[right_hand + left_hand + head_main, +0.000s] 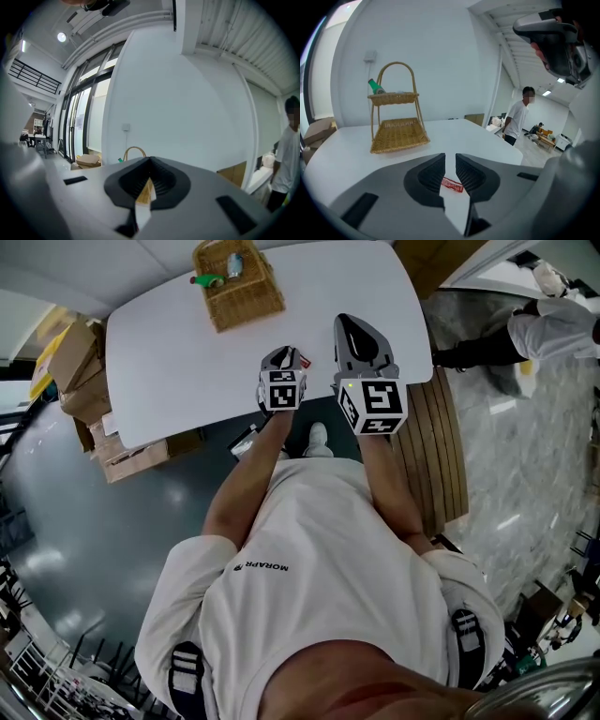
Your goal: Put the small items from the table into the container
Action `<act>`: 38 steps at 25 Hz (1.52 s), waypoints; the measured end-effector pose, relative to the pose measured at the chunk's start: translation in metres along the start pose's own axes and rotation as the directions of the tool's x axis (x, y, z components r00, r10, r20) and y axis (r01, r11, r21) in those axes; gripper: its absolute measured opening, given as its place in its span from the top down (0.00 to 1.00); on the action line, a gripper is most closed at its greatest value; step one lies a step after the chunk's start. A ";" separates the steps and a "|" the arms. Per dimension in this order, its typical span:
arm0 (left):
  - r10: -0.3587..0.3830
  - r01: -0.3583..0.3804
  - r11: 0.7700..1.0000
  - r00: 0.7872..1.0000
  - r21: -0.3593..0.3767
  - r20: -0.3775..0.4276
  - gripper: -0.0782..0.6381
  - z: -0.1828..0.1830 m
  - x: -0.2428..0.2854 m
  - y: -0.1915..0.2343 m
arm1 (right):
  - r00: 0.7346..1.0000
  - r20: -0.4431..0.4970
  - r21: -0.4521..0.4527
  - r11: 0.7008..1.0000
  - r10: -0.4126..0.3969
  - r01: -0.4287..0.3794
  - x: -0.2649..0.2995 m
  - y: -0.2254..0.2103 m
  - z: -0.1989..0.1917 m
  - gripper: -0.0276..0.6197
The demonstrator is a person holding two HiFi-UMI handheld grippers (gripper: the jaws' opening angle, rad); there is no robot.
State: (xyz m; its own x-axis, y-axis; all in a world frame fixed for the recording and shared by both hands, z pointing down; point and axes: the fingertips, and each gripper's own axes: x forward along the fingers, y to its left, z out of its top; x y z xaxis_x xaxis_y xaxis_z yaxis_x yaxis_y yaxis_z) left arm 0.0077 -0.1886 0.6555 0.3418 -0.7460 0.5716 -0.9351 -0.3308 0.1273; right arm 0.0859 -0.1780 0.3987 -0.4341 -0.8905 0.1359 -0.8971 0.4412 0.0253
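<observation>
A two-tier wicker basket (pixel 236 282) stands at the far side of the white table (pixel 169 362), with a green item (pixel 208 279) on its top tier. In the left gripper view the basket (pixel 396 131) stands ahead to the left. A small red packet (pixel 453 184) lies flat on the table just beyond my left gripper (pixel 450 157), whose jaws stand a little apart and touch nothing. In the head view the left gripper (pixel 283 356) hovers low beside the packet (pixel 306 361). My right gripper (pixel 345 324) is held to its right above the table, jaws shut (pixel 151 161), nothing gripped.
Cardboard boxes (pixel 80 371) are stacked off the table's left end. A slatted wooden bench (pixel 441 446) runs along the right. One person stands beyond the table's far corner (pixel 519 117); another is on the floor area at the right (pixel 553 329).
</observation>
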 end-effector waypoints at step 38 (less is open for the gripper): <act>0.092 -0.155 0.970 0.946 -0.185 -0.310 0.69 -0.098 0.081 0.000 | 0.998 -0.060 -0.011 1.000 0.006 -0.007 0.011 -0.017 -0.025 0.95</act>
State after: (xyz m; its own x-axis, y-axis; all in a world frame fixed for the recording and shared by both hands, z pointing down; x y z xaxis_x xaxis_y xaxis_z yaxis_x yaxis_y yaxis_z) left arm 0.0266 -0.1926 0.7811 0.2081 -0.5574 0.8038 -0.9778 -0.0984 0.1849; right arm 0.0983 -0.1924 0.4244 -0.4341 -0.8795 0.1951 -0.8930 0.4486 0.0351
